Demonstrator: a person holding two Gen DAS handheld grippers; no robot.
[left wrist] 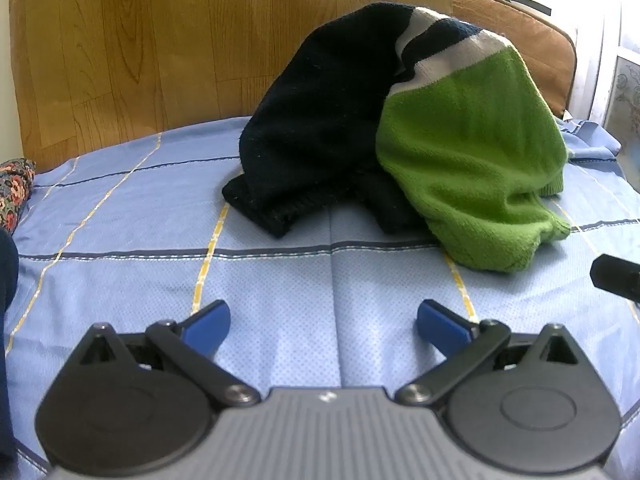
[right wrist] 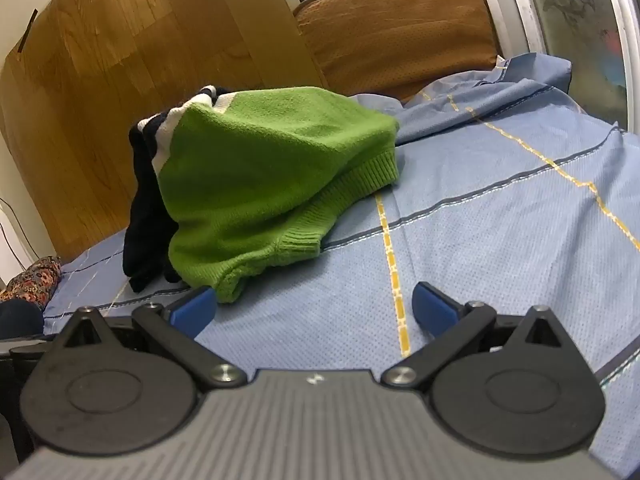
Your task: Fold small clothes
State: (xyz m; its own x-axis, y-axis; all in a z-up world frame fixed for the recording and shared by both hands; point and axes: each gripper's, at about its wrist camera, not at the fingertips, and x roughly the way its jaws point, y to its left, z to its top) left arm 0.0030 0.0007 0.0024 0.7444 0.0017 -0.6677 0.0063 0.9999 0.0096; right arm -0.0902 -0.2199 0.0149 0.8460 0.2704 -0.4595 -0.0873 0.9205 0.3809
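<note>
Knit sweater [left wrist: 472, 152], heaped on your blue sheet [left wrist: 320, 280].
Left tool [left wrist: 323, 322] and right tool [right wrist: 314, 306] are gaping wide, gripping nothing; only your right view is showing the ribbed hem [right wrist: 360, 176].

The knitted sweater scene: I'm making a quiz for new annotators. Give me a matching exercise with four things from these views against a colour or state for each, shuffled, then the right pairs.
Things:
1. sweater
2. bedsheet
3. cushion
4. left gripper

Descriptions:
A. brown, propped at the back
B. open, nothing between its fingers
C. light blue with yellow and dark lines
D. crumpled in a heap, green and navy with white stripes

Pairs: 1-D, 2-C, 3-A, 4-B
</note>
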